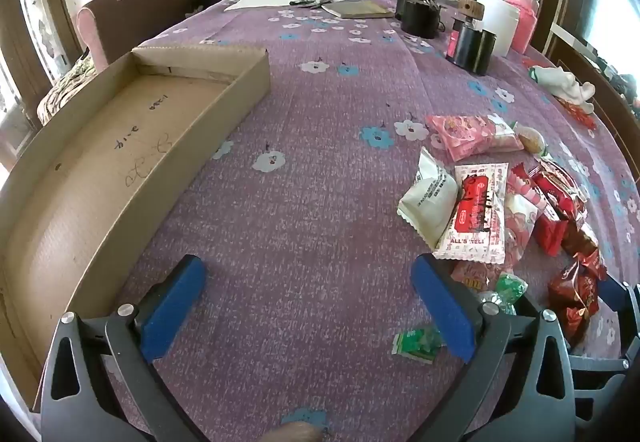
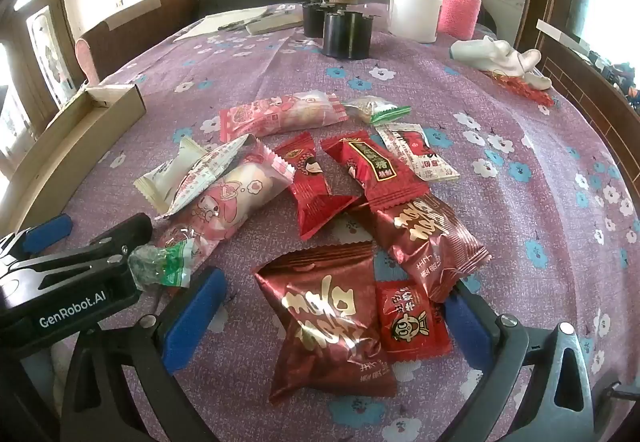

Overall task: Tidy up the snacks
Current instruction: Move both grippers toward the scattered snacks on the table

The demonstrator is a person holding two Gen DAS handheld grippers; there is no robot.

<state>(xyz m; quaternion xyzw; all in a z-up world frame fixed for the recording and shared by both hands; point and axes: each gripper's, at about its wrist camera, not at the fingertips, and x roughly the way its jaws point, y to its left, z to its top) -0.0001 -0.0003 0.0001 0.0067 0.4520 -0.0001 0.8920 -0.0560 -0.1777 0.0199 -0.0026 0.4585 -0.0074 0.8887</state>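
Observation:
A shallow cardboard box (image 1: 120,146) lies empty on the purple flowered tablecloth at the left. My left gripper (image 1: 308,282) hangs open over bare cloth between the box and the snack pile. A white packet (image 1: 428,194), a red-and-white packet (image 1: 480,214) and a green candy (image 1: 416,342) lie to its right. My right gripper (image 2: 336,294) is open above the pile. A dark red foil bag (image 2: 328,318) and a small red packet (image 2: 412,322) lie between its blue pads, untouched. A pink cartoon packet (image 2: 232,202) and more red packets (image 2: 372,170) lie beyond. The left gripper (image 2: 102,222) shows at the left edge.
At the far end of the table stand two black cylinders (image 2: 344,34), a white tub (image 2: 414,10) and a pink bottle (image 2: 460,6). Papers and pens (image 1: 304,0) lie at the far end. A white cloth (image 2: 500,58) lies at the right edge. Chairs stand behind.

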